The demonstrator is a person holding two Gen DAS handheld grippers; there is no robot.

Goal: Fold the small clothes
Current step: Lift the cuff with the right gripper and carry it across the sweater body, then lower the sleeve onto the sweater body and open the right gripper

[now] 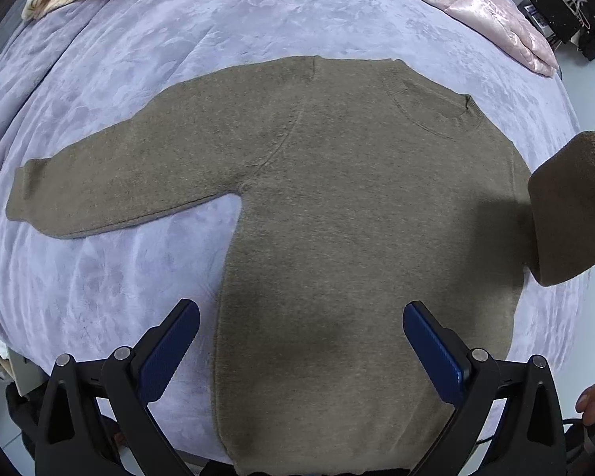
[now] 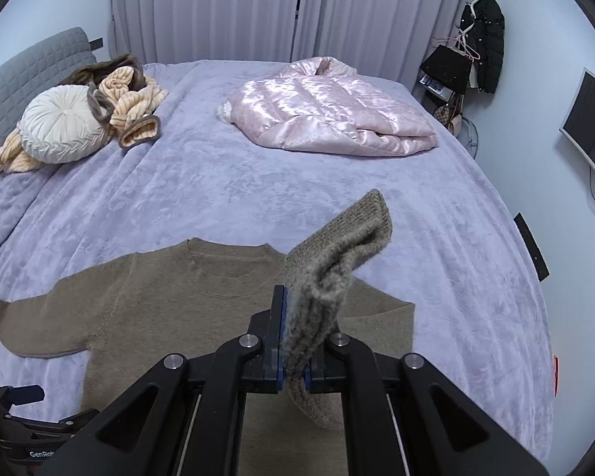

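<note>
An olive-brown knit sweater (image 1: 337, 206) lies flat on the lavender bedspread (image 1: 119, 277), one sleeve (image 1: 111, 186) stretched out to the left in the left wrist view. My left gripper (image 1: 301, 317) hangs above the sweater's lower body, open, with nothing between its blue pads. My right gripper (image 2: 293, 341) is shut on the cuff of the other sleeve (image 2: 329, 273), which is lifted off the bed and folded over the torso; its ribbed end sticks up past the fingers. That raised sleeve (image 1: 571, 214) shows at the right edge of the left wrist view. The neckline (image 2: 218, 261) faces the far side.
A shiny pink quilted jacket (image 2: 329, 115) lies at the far right of the bed. A round cream cushion (image 2: 65, 131) and a striped beige garment (image 2: 135, 99) sit far left by the grey headboard (image 2: 23, 75). A monitor (image 2: 591, 131) and hanging coats (image 2: 484, 47) line the right wall.
</note>
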